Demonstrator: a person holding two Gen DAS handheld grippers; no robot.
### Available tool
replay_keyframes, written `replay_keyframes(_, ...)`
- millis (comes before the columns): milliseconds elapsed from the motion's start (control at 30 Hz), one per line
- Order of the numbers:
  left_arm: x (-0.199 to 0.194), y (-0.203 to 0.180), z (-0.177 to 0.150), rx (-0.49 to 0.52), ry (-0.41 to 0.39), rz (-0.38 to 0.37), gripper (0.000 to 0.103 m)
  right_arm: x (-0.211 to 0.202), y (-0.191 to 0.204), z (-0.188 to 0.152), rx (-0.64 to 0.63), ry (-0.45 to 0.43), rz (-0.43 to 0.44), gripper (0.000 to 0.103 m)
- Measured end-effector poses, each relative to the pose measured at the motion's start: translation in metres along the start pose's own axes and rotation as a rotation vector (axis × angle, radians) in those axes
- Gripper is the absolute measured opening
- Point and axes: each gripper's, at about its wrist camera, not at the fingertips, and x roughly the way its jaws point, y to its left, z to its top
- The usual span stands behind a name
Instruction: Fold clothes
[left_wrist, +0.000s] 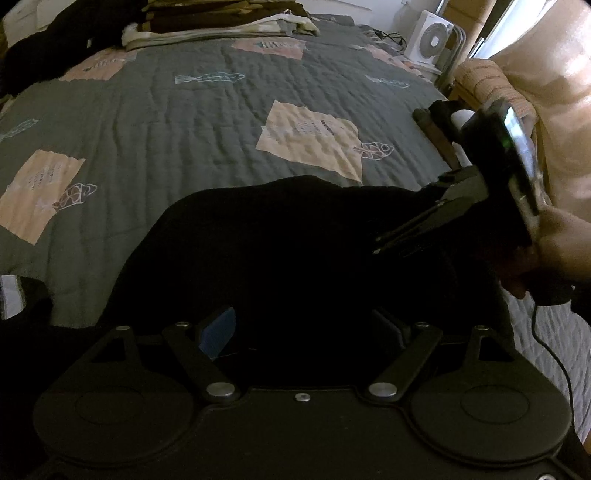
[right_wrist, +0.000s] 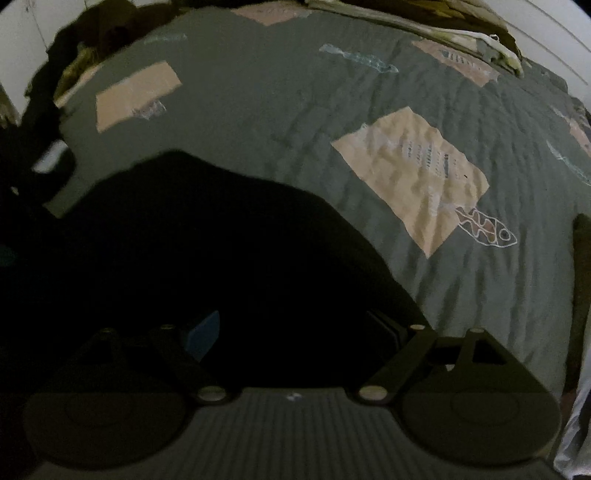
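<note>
Black garment (left_wrist: 280, 240) on grey quilt (left_wrist: 177, 122) | left hand-held gripper (left_wrist: 306, 328) spread | right hand-held gripper (right_wrist: 295, 328) spread

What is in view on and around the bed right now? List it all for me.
black garment: one, black, lying on the near part of the quilt, under both grippers
quilt: one, grey with peach patches and fish outlines, covering the bed
folded stack: one pile, brown and cream, at the far end of the bed
dark clothes heap: one, black, far left corner of the bed
fan: one, white, on the floor beyond the far right corner
cable: one, black, hanging from the right gripper's handle
left gripper: one, black, jaws open over the garment
right gripper: one, black, jaws open at the garment's right edge
hand: one, holding the right gripper
</note>
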Motion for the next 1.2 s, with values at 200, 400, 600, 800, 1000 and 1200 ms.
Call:
replay_keyframes(200,-0.002,0.003,-0.002,-0.014,-0.001,-0.005,0.079,0.014,0.003,-0.025,-0.075,0.020,0.008,0.069)
replay_keyframes(400,0.001,0.008,-0.004,-0.033,-0.003,-0.012,0.079,-0.001,-0.030,-0.042,0.138,-0.002,0.187,0.029)
replay_keyframes(600,0.001,0.015,-0.008,-0.055,-0.011,-0.025,0.079,-0.025,-0.053,-0.049,0.349,-0.049,0.416,0.011)
replay_keyframes(800,-0.002,0.021,-0.009,-0.071,-0.030,-0.050,0.079,-0.050,-0.061,-0.058,0.452,-0.119,0.599,0.000)
replay_keyframes(1000,0.000,0.018,-0.007,-0.054,-0.041,-0.060,0.079,-0.060,-0.066,-0.059,0.476,-0.134,0.580,0.002)
replay_keyframes(1200,0.000,0.011,-0.010,-0.036,-0.033,-0.075,0.081,-0.050,-0.082,-0.047,0.383,-0.129,0.420,0.037)
